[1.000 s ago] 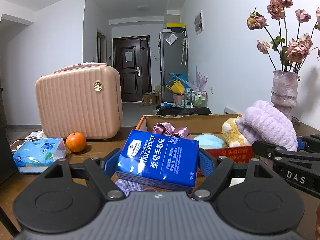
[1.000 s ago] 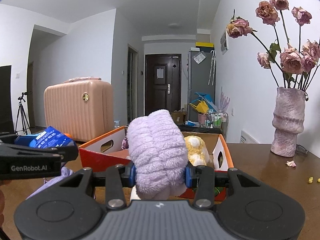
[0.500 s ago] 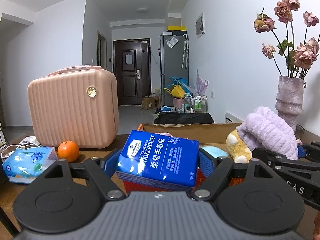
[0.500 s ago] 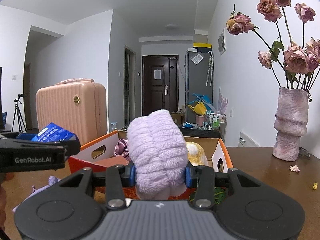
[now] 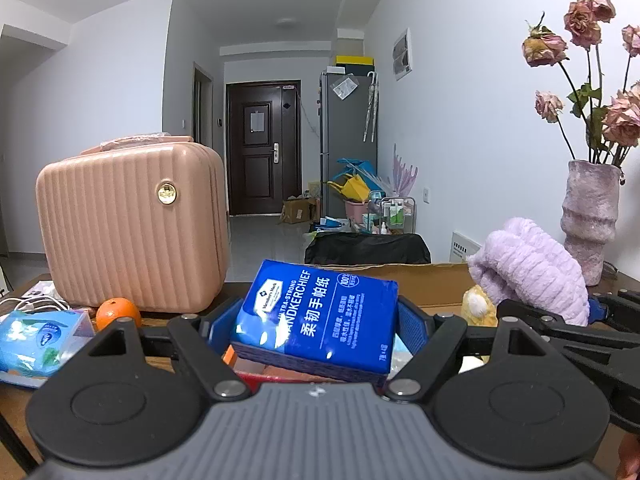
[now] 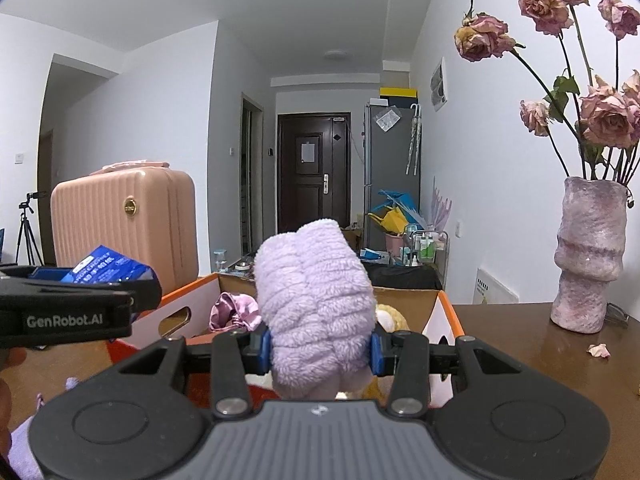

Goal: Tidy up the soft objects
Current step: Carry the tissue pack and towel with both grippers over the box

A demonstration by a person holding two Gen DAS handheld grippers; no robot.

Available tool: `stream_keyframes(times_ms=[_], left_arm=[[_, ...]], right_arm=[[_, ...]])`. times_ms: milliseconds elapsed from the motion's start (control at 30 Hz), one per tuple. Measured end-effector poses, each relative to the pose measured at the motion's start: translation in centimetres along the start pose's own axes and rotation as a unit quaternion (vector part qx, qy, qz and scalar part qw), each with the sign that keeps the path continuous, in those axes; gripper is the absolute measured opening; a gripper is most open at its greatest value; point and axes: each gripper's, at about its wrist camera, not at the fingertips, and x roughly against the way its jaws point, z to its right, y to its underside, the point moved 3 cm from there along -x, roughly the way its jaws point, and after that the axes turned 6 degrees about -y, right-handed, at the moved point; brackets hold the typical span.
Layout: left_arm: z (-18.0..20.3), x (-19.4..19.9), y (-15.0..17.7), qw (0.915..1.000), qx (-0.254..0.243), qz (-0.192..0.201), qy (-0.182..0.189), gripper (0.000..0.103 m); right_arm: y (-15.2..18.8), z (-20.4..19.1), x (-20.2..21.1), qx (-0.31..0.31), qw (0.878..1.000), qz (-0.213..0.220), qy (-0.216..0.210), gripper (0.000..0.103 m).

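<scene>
Both hands are loaded here. The left gripper (image 5: 316,320) pinches a blue pack of tissues (image 5: 316,316) between its blue pads, the pack tilted with its far edge raised, sitting just over the near edge of the cardboard box (image 6: 192,312). To its right, the right gripper (image 6: 318,350) squeezes a fluffy lilac towel (image 6: 316,300), rolled up and standing upright between the pads, right above the box's near wall. Inside the box: a pink satin bundle (image 6: 234,312) on the left and a yellow plush toy (image 6: 390,318) tucked behind the towel. On the table (image 6: 520,360), far left, a pink hard case (image 5: 128,232) stands with an orange (image 5: 118,312) at its foot and a pale blue tissue pack (image 5: 36,336) nearer. Far right, a rough pink vase (image 6: 590,256) of dried roses (image 6: 600,116), with a fallen petal (image 6: 599,350) beside it.
</scene>
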Motion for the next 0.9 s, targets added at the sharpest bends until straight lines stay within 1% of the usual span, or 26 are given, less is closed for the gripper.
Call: stream_keyframes(times_ms=[267,600,900], left_arm=[[0.3,-2.1,-0.8,1.0000,0.006,0.004,0.000,0.081],[0.5,-5.0,-1.4,0.9999,0.013,-0.001,-0.004,0.081],[0.5,-7.8,-1.9,0.9995,0.028,-0.017,-0.005,0.081]], right_arm=[[-0.5,0.7,-2.3,-0.002,1.000,0.000,0.005,0.043],[-1.1,1.0,-5.8,0.002,1.000,-0.003,0.009,0.043],[-1.4,1.3,-8.0,0.005,1.000,-0.005,0.017,0.043]])
